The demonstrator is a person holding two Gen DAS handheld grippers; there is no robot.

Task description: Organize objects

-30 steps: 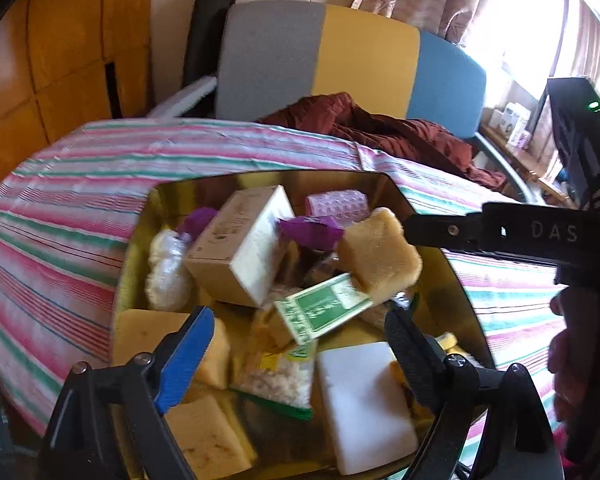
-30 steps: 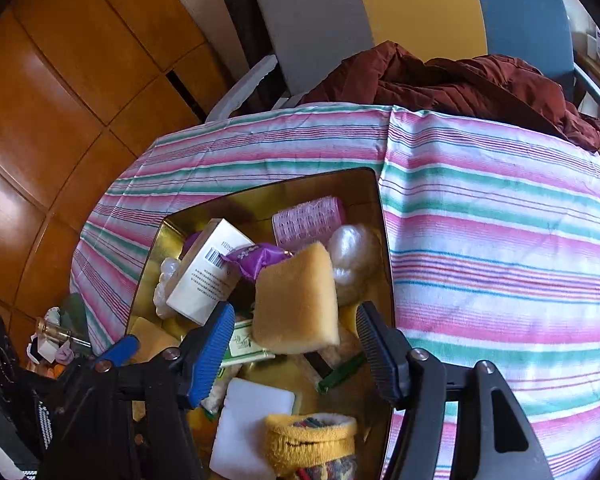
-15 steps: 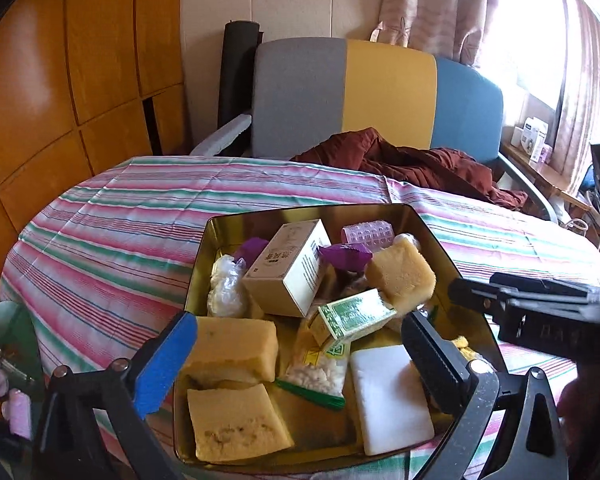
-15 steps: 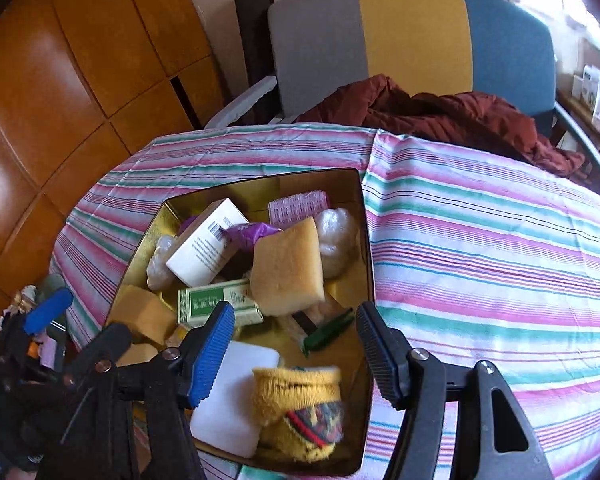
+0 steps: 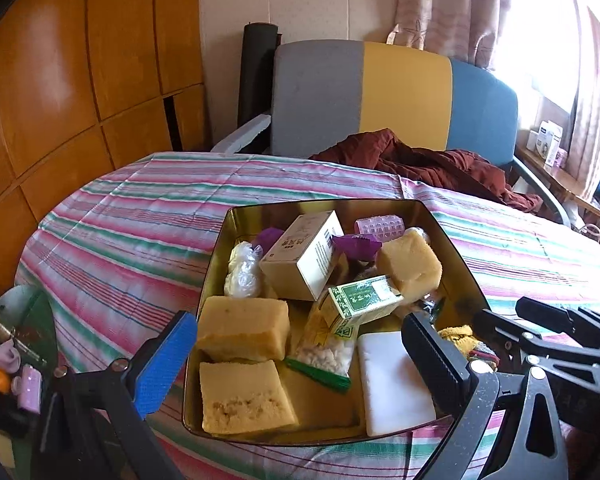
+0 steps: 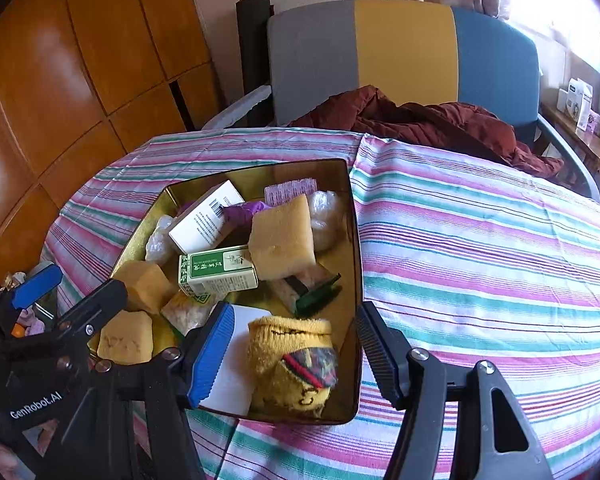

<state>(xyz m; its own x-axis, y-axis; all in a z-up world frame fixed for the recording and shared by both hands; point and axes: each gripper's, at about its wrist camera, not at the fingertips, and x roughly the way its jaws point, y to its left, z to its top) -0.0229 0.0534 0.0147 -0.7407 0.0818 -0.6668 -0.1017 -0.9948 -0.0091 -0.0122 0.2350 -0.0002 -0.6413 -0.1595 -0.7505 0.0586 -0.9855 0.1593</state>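
Observation:
A gold metal tin sits on the striped tablecloth, full of items: yellow sponges, a white box, a green box, a white block, a pink hair roller, a purple wrapper and a yellow sock. My left gripper is open and empty, above the tin's near edge. My right gripper is open and empty, its fingers either side of the sock.
The striped table extends to the right of the tin. A grey, yellow and blue chair with a dark red cloth stands behind. Small items lie on a low surface at the left. Wood panels line the left wall.
Both grippers have pulled back and up from the tin, so more of the table and room shows. The yellow sock now lies in the tin's near right corner.

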